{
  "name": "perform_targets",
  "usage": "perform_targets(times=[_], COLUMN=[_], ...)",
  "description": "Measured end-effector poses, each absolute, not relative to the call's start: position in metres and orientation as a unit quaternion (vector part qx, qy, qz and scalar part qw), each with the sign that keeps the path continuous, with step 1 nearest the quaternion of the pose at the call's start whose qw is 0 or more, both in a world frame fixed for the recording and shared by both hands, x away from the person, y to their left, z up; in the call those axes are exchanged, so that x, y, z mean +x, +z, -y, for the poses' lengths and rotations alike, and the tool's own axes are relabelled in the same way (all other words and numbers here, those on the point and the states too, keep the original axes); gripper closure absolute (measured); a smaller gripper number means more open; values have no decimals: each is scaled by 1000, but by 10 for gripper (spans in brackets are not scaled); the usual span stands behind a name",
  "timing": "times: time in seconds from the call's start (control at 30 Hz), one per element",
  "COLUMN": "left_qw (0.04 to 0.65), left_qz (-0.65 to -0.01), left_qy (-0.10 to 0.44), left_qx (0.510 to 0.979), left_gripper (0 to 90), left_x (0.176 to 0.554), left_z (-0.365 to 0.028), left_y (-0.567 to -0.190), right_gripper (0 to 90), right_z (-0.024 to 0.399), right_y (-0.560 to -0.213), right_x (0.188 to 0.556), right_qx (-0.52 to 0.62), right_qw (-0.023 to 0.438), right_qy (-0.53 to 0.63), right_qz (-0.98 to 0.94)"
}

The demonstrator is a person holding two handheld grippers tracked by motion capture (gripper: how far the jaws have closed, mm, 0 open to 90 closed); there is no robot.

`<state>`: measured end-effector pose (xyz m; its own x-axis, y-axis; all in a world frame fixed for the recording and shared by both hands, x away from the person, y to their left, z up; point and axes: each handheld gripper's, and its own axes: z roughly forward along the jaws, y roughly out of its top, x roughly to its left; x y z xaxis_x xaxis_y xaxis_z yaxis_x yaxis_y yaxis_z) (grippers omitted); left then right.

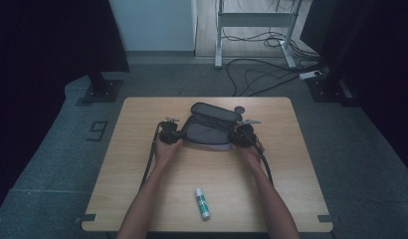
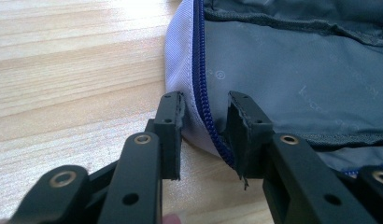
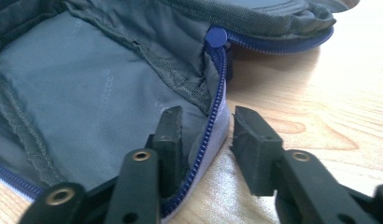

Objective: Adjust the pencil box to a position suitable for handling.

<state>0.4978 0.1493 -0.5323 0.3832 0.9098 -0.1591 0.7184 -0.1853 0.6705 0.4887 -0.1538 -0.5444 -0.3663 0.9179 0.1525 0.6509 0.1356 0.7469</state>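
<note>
Open grey pouch (image 1: 208,130) mid-table (image 1: 142,164) — left gripper (image 2: 204,122) and right gripper (image 3: 206,131) each straddling a zippered rim, jaws spread, not pinching. Glue stick (image 1: 202,203) near front edge.

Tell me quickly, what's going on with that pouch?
Left gripper and right gripper each straddle the open pouch's rim, fingers not yet pinching. Pouch unzipped on table. Glue stick lies clear.
</note>
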Motion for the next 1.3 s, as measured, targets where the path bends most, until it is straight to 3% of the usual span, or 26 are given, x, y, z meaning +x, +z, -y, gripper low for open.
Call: perform_targets(times=[0.53, 1.3], left_qw=[353, 394], left_qz=[-533, -510], left_qy=[137, 136], left_qx=[756, 753], left_gripper=[865, 878], left_x=[497, 476], left_z=[-152, -159], left_y=[-531, -498], right_gripper=[846, 860], right_z=[152, 157], right_y=[-544, -511], right_x=[487, 469], right_qx=[543, 523], right_qw=[186, 209], right_qy=[367, 401], right_qz=[-732, -723])
